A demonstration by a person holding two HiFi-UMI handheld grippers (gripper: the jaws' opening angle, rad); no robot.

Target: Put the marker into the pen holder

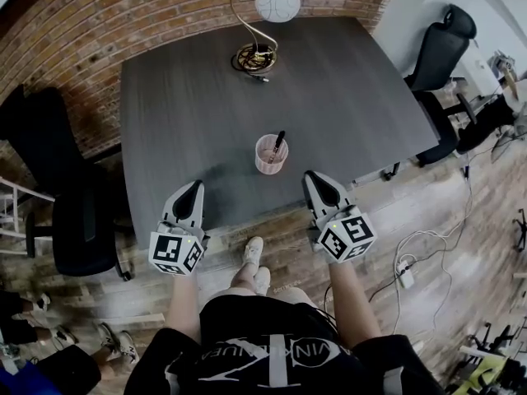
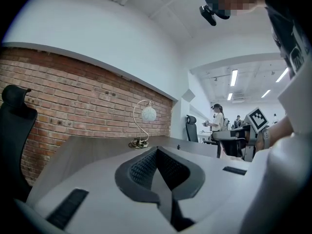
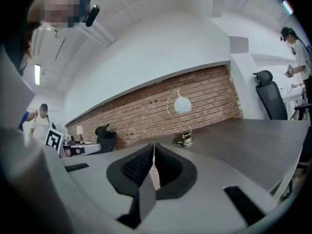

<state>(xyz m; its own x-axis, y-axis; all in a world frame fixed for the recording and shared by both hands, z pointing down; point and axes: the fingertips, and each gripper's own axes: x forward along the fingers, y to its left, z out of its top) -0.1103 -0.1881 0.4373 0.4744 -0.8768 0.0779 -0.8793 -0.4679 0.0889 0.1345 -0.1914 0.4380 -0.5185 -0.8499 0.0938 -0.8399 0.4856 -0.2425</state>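
While the marker (image 1: pixel 278 143) sits in the pen holder (image 1: pixel 268 161), shirt lettering (image 1: pixel 272 355) is unreadable.

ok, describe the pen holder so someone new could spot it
Start at the dark grey table. Near its front edge stands the pen holder, a small pink cup. Unlike the lamp at the far edge, it is low and pink, with a black marker sticking out.
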